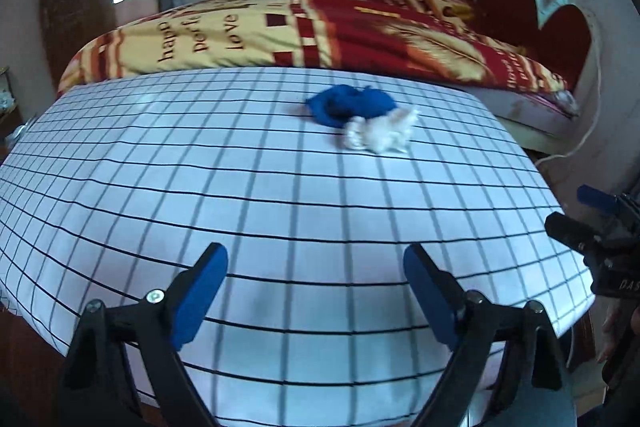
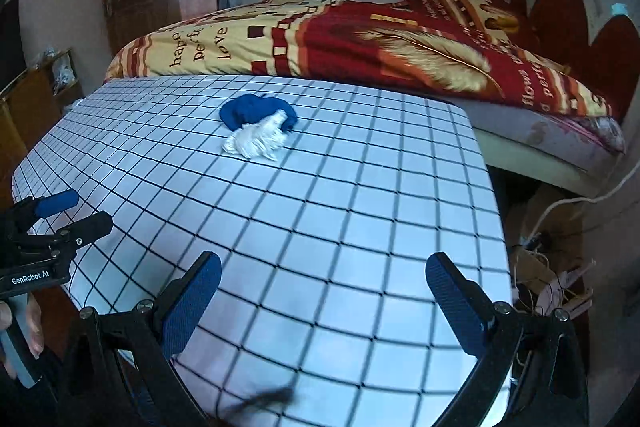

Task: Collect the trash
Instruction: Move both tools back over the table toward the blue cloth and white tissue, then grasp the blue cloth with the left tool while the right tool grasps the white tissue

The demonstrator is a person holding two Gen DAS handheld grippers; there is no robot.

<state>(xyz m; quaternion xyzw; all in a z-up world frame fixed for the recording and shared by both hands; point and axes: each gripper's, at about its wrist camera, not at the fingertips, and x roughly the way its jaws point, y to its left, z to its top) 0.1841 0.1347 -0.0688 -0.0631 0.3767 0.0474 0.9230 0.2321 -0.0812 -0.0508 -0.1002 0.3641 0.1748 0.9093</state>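
Note:
A crumpled white tissue wad (image 1: 380,133) lies on the checked tablecloth (image 1: 240,187), touching a scrunched blue cloth or bag (image 1: 350,103) just behind it. Both show in the right wrist view too, the white wad (image 2: 258,139) in front of the blue item (image 2: 256,111). My left gripper (image 1: 316,291) is open and empty, low over the table's near edge, well short of the trash. My right gripper (image 2: 322,301) is open and empty, also at the near edge. Each gripper shows at the side of the other's view, the right gripper (image 1: 588,219) and the left gripper (image 2: 60,215).
A bed with a red and yellow quilt (image 1: 320,31) stands right behind the table. A red headboard (image 1: 532,7) is at the right. A white cable (image 2: 560,207) and clutter (image 2: 552,287) lie on the floor right of the table. A wooden cabinet (image 2: 36,95) stands at the left.

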